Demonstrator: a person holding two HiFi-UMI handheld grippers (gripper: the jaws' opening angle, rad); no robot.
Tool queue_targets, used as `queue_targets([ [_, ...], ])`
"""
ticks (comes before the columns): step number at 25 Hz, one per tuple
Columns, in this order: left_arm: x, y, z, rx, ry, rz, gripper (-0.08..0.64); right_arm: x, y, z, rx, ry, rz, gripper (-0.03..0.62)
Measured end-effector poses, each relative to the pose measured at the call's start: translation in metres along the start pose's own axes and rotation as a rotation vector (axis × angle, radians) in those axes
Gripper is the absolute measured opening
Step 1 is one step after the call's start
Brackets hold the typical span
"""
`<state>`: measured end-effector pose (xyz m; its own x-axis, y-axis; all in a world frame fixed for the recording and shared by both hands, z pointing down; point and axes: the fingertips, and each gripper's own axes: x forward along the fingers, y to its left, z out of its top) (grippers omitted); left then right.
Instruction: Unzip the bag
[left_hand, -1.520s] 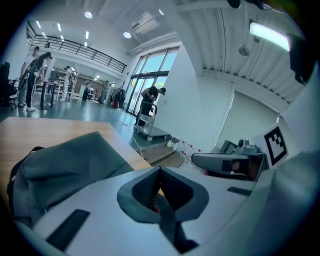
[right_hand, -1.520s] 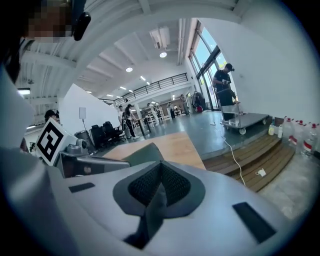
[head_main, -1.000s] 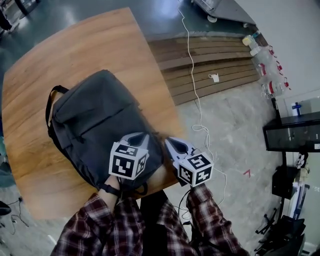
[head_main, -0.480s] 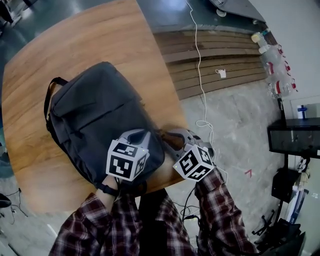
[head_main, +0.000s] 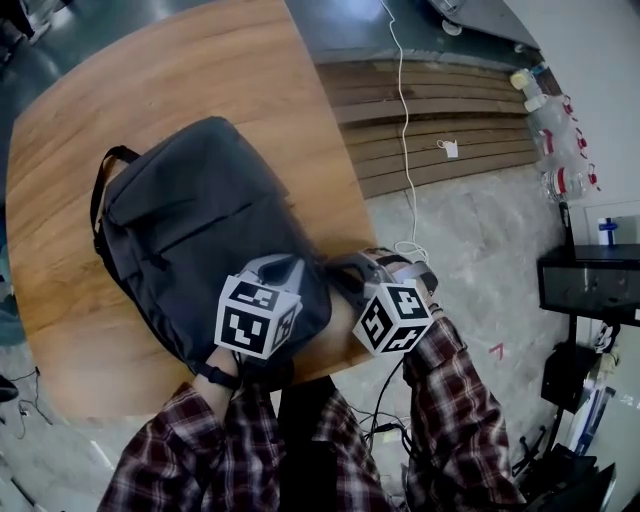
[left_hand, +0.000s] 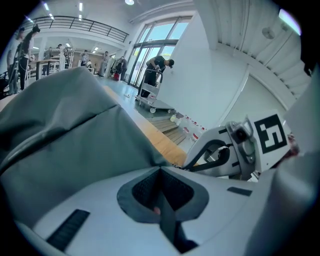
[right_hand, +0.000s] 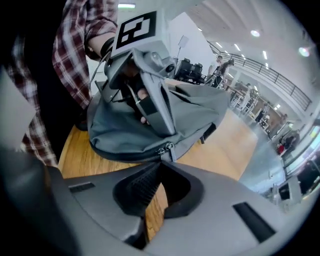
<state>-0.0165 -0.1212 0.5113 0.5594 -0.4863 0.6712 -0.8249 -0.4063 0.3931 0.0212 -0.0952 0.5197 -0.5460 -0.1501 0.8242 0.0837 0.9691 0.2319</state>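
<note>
A dark grey backpack (head_main: 190, 240) lies flat on the round wooden table (head_main: 180, 90). My left gripper (head_main: 280, 268) rests on the bag's near right corner; in the left gripper view its jaws (left_hand: 160, 172) are shut with a dark strip of the bag pinched between them. My right gripper (head_main: 338, 272) sits at the bag's right edge by the table rim. In the right gripper view two metal zipper pulls (right_hand: 168, 148) hang on the bag's side seam, and the right gripper (right_hand: 161, 165) is closed at its tips on one pull's tab. The zipper looks closed there.
The table edge runs just under both grippers, with stone floor beyond. A white cable (head_main: 405, 120) trails across a wooden plank platform (head_main: 440, 130). Bottles (head_main: 555, 130) and a black cabinet (head_main: 590, 280) stand at the right. People stand far off in the hall.
My right gripper has swung in from off the table's edge to the bag's right side, and its cube has turned. The left gripper has stayed on the bag's corner.
</note>
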Motion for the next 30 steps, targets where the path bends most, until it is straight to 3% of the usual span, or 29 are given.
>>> queue_targets([
  [6, 0.006, 0.003, 0.005, -0.016, -0.008, 0.015, 0.009, -0.002, -0.01, -0.002, 0.079, 0.02, 0.024, 0.011],
  [14, 0.015, 0.006, 0.002, -0.027, 0.012, 0.008, 0.009, -0.002, 0.008, -0.013, 0.257, 0.049, 0.125, 0.011],
  [23, 0.021, 0.011, 0.01, -0.034, -0.002, 0.042, 0.009, -0.023, 0.06, -0.024, 0.401, 0.095, 0.086, 0.011],
  [26, 0.022, 0.013, 0.014, -0.038, -0.012, 0.058, 0.009, -0.025, 0.084, -0.011, 0.504, 0.04, 0.082, 0.011],
  [30, 0.021, 0.015, 0.019, -0.043, -0.04, 0.061, 0.009, -0.025, 0.082, -0.005, 0.588, 0.004, -0.024, 0.009],
])
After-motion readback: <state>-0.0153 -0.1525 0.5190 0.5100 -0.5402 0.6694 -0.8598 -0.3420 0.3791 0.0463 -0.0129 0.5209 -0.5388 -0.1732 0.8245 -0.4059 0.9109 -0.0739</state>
